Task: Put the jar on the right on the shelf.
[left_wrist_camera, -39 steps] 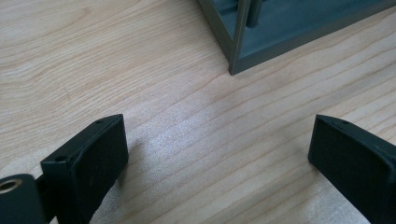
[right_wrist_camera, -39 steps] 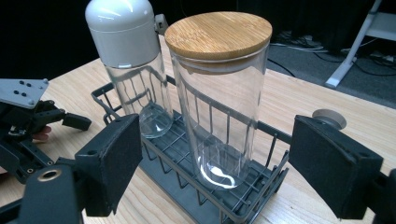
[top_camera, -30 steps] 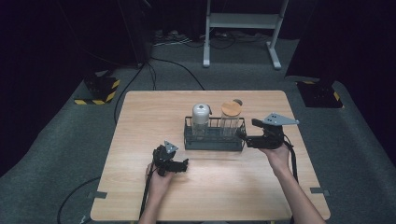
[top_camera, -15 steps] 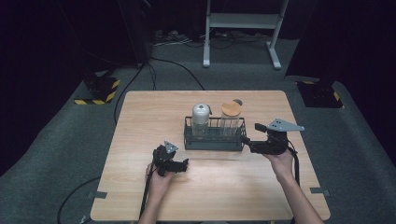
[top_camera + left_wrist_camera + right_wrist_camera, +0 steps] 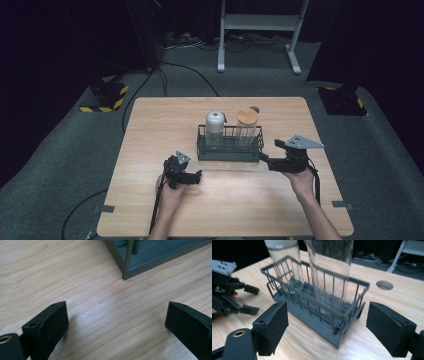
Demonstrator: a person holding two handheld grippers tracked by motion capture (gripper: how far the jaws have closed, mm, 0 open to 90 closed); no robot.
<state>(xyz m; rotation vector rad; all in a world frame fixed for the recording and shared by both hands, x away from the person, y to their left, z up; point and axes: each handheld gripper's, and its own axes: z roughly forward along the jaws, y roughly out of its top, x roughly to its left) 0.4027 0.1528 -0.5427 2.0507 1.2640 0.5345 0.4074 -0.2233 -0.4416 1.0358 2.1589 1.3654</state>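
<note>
Right tool point(image 5: 264, 159) now lower and drawn back just off the right end of the wire rack point(image 5: 230, 150), jaws open, holding nothing; rack mid-tabletop point(image 5: 150, 125) with two jars upright inside; left tool point(image 5: 199, 176) resting open and empty nearby; likely lining up for a grab.

A light wooden table point(image 5: 150, 210) stands on grey carpet point(image 5: 60, 165). Around 10 o'clock from it lies a black block with yellow-black hazard stripes point(image 5: 106, 97), another at 2 o'clock point(image 5: 345, 100). A white metal stand point(image 5: 260, 30) sits at 12 o'clock.
</note>
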